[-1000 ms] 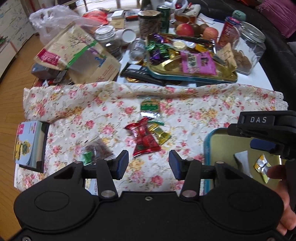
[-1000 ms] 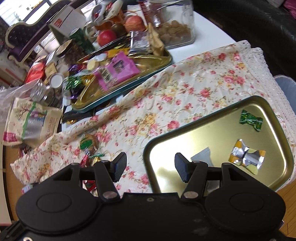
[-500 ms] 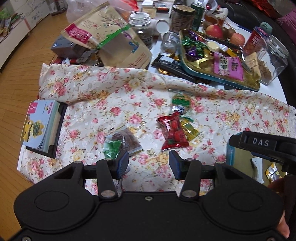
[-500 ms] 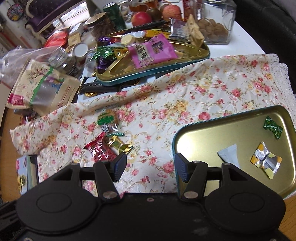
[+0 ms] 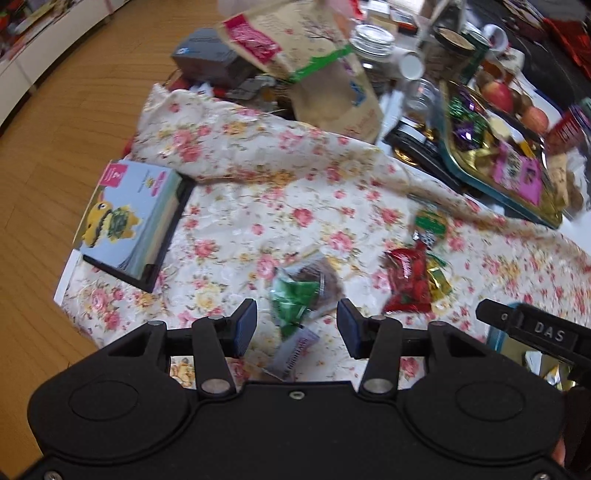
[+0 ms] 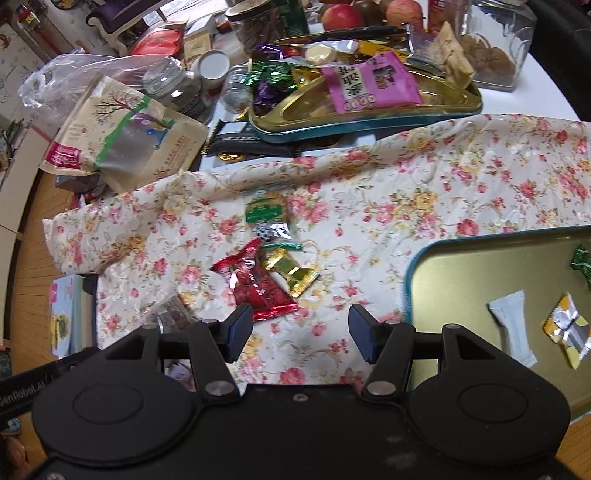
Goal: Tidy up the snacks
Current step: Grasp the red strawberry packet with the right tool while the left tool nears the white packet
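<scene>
Loose snacks lie on the floral cloth [image 5: 258,192]: a green-and-clear packet with a brown snack [image 5: 303,288], a red packet [image 5: 408,282], a gold-green candy [image 5: 437,280] and a green round packet [image 5: 430,221]. My left gripper [image 5: 297,328] is open and empty, hovering just above the green-and-clear packet. My right gripper [image 6: 301,332] is open and empty, just near of the red packet [image 6: 258,286], left of the gold tray [image 6: 480,273]. The tray holds a white sachet [image 6: 511,325], a silver-yellow candy [image 6: 567,334] and a green candy [image 6: 581,264].
A second tray of snacks [image 6: 369,110] stands behind the cloth, with a paper pouch [image 6: 118,136], jars [image 6: 173,88], apples [image 6: 341,16] and a glass cookie jar [image 6: 491,55]. A box with a cartoon cover [image 5: 129,221] sits at the cloth's left edge. Wooden floor lies to the left.
The left gripper has swung left and lined up over the green-and-clear packet. The right gripper has moved left off the gold tray toward the red packet. Both stay open.
</scene>
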